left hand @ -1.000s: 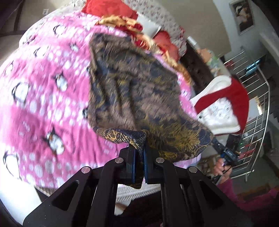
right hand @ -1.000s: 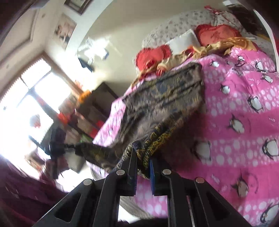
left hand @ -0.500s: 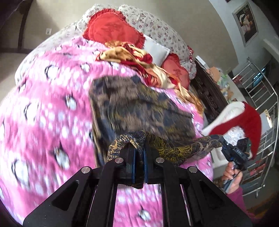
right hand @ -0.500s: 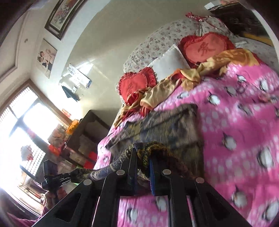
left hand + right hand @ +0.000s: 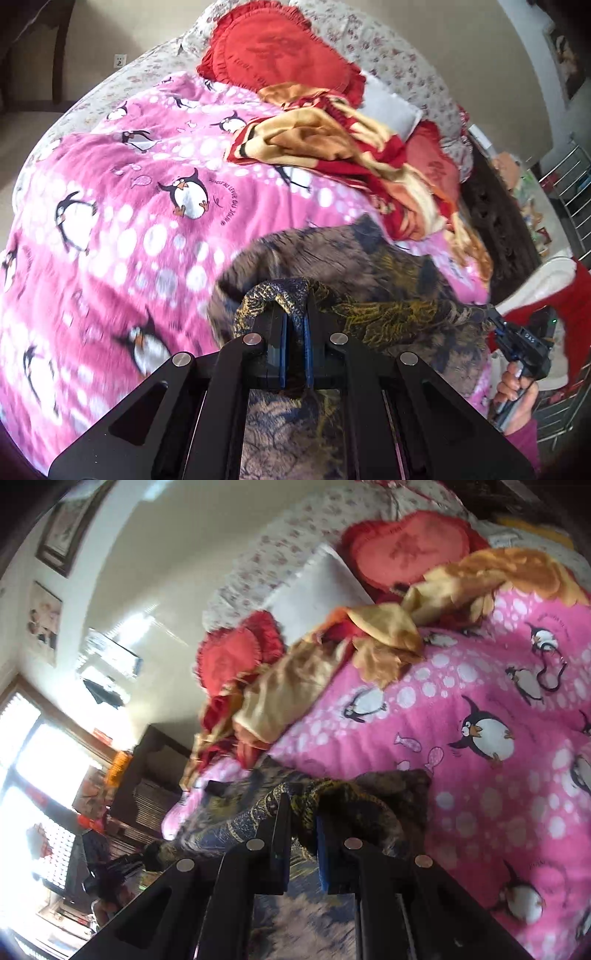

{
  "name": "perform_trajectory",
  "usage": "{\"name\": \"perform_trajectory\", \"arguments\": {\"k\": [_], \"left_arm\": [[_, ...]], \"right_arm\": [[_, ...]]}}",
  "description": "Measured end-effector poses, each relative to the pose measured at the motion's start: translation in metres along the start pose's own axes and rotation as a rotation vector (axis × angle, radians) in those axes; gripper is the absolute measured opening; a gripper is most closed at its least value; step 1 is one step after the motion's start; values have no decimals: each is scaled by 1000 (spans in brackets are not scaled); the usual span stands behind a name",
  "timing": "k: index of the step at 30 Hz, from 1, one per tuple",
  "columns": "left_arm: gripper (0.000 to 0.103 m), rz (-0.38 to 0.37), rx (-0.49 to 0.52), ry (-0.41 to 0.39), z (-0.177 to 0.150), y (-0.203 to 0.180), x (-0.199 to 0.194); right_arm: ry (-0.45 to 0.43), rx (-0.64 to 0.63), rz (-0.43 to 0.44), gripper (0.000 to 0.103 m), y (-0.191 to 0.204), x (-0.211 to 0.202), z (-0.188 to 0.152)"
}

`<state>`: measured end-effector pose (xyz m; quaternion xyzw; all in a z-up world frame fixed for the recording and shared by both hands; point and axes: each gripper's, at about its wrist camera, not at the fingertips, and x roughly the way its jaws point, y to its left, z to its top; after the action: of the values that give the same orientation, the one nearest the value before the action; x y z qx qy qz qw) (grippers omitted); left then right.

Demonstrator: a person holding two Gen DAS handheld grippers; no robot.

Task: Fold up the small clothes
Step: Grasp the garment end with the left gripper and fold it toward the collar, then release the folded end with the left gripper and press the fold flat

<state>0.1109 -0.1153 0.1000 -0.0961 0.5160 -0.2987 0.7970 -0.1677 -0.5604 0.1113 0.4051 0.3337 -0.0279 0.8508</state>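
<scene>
While it lies across the pink penguin blanket (image 5: 122, 206), the dark brown and gold patterned cloth (image 5: 399, 295) fills the lower middle of the left wrist view, its near edge lifted in a fold. At the bottom centre of that frame the left gripper (image 5: 295, 321) is clenched on a bunched corner of the cloth. Its other lifted corner runs to the right edge of the frame, where the right gripper (image 5: 496, 326) pinches it, a hand (image 5: 517, 391) around the handle. From the right wrist camera the same cloth (image 5: 391, 786) sits in the lower middle, pinched between those blue-padded fingers. Beyond the cloth lie a red and gold garment (image 5: 354, 147) and a red heart cushion (image 5: 280, 51) at the top.
</scene>
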Motion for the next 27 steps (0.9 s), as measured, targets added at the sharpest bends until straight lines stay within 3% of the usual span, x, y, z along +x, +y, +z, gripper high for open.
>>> {"name": "perform_trajectory", "arguments": {"k": [2, 4, 6, 7, 8, 10, 12, 16, 19, 24, 27], "left_arm": [[6, 3, -6, 20, 4, 3, 12], [10, 1, -13, 38, 8, 7, 16], [23, -15, -5, 32, 10, 5, 11], [37, -18, 2, 24, 9, 3, 6], [45, -13, 24, 11, 7, -2, -3], [46, -1, 82, -13, -1, -14, -16], [46, -4, 162, -29, -18, -31, -29], [46, -13, 262, 9, -46, -56, -20], [46, 5, 301, 75, -60, -67, 4], [46, -18, 256, -8, -43, -63, -5], [46, -8, 236, 11, -31, -61, 0]], "right_arm": [[24, 3, -25, 11, -5, 12, 5], [18, 17, -20, 20, -10, 10, 8], [-29, 21, -16, 44, -10, -5, 12], [-62, 22, -10, 48, -8, -15, 12], [-89, 16, 6, 48, -5, -26, 11], [-72, -68, 46, 47, 10, -38, 3], [-36, -188, 1, 43, 30, -37, -10], [112, -380, -75, 38, 57, 3, -45], [183, -445, -152, 37, 62, 44, -57], [114, -483, -194, 37, 76, 80, -23], [82, -452, -238, 38, 77, 110, 11]]}}
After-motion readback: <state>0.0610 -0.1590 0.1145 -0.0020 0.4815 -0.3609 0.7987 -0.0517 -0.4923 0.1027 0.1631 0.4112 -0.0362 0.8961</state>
